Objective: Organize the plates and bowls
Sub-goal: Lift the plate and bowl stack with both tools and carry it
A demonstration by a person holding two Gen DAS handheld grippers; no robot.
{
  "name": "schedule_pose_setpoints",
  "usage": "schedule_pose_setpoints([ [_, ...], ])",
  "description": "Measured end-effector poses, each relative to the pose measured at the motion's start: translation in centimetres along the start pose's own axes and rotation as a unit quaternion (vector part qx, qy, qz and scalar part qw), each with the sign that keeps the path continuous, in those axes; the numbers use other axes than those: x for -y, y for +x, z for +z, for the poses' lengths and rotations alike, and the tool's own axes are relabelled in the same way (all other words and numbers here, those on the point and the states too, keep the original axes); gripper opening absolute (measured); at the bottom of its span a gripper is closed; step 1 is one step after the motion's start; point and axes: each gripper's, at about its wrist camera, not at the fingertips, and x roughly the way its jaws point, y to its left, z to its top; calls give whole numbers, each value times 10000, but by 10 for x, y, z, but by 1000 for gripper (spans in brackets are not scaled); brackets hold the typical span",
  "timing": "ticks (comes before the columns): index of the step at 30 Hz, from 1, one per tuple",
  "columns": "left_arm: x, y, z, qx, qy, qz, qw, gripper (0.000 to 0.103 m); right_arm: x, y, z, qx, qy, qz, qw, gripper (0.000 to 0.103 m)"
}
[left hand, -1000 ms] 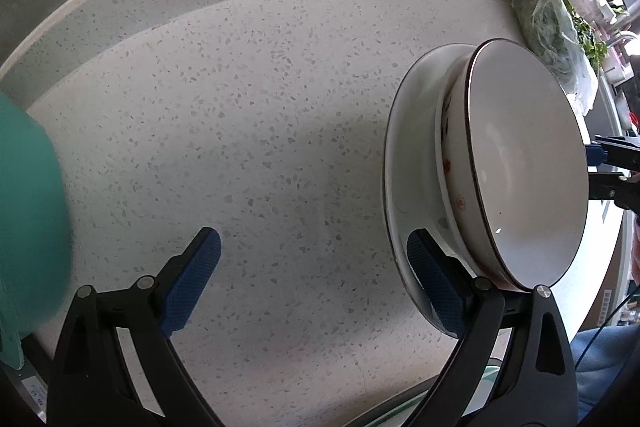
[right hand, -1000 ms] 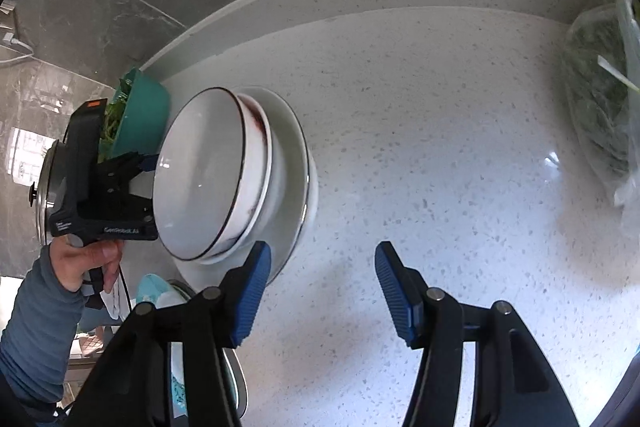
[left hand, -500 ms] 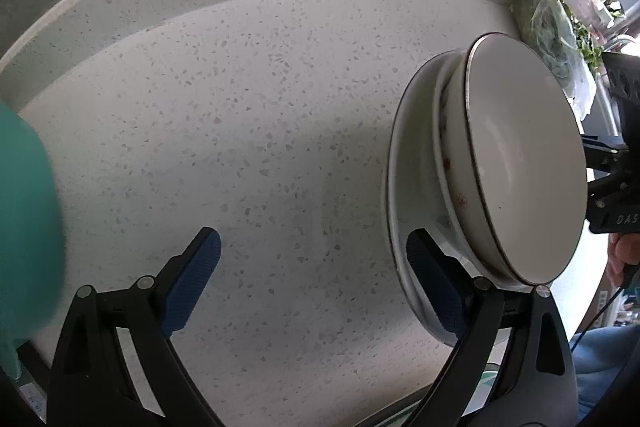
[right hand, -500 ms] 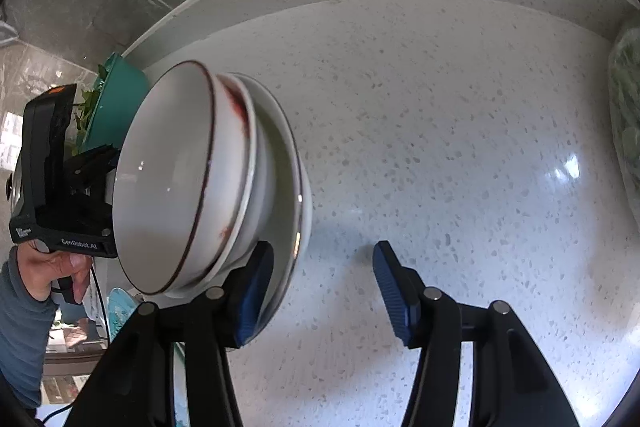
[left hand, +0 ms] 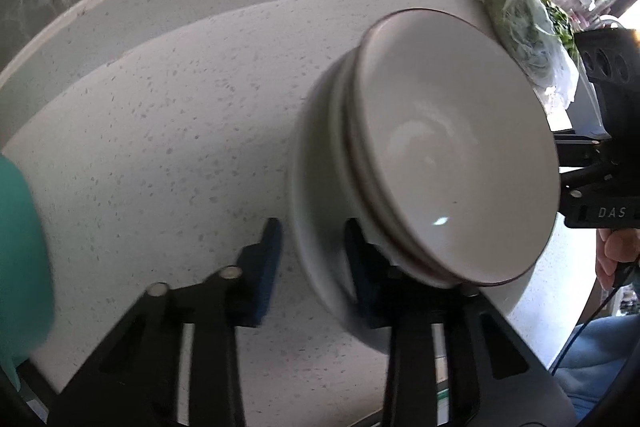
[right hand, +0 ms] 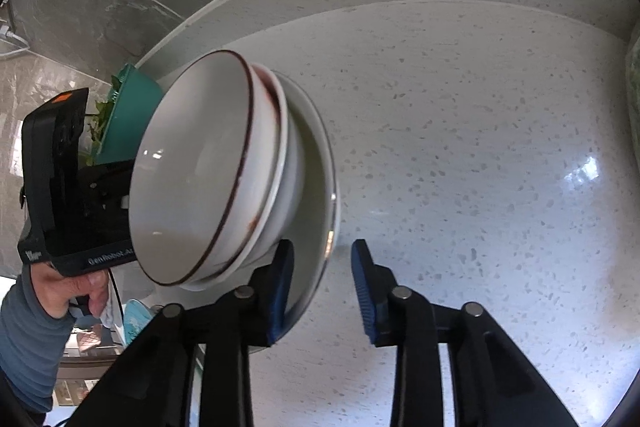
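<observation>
On the left, the left gripper [left hand: 314, 259] is straddling the rim of the white plate [left hand: 316, 187], its blue fingers [left hand: 268, 259] narrowed on either side; actual contact is blurred, so I cannot tell. Two stacked brown-rimmed bowls [right hand: 208, 167] are sitting on that plate over the speckled bench [right hand: 460, 147]. On the right, the right gripper [right hand: 322, 291] is likewise bracketing the plate's rim, fingers partly apart.

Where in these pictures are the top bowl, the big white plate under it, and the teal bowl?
top bowl [right hand: 192, 171], right wrist view, on its inner wall.
white plate [right hand: 320, 163], right wrist view, on its bare rim.
teal bowl [right hand: 128, 115], right wrist view, on its outer side.
</observation>
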Motion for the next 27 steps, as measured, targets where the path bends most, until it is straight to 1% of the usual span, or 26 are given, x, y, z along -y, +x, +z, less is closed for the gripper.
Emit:
schedule_pose_setpoints([
  [1,5,-1,1,7,11,32,10000,18,-1,0,1,13,-4,30,10000,25],
  [2,10,-2,2,19,-7,45,10000,15,-4,1,1,31,-25,-36,10000,25],
  [4,13,0,5,45,-14,52,10000,13,-5,1,2,42,-36,-69,10000,25],
  [11,19,2,11,132,-7,151,9998,13,-10,3,4,53,-63,-114,9999,25],
  [20,17,-6,6,223,-28,215,9995,11,-14,4,3,54,-94,-167,9998,25],
  [27,14,-2,2,125,-34,224,9997,12,-19,4,2,111,-124,-249,9996,25],
])
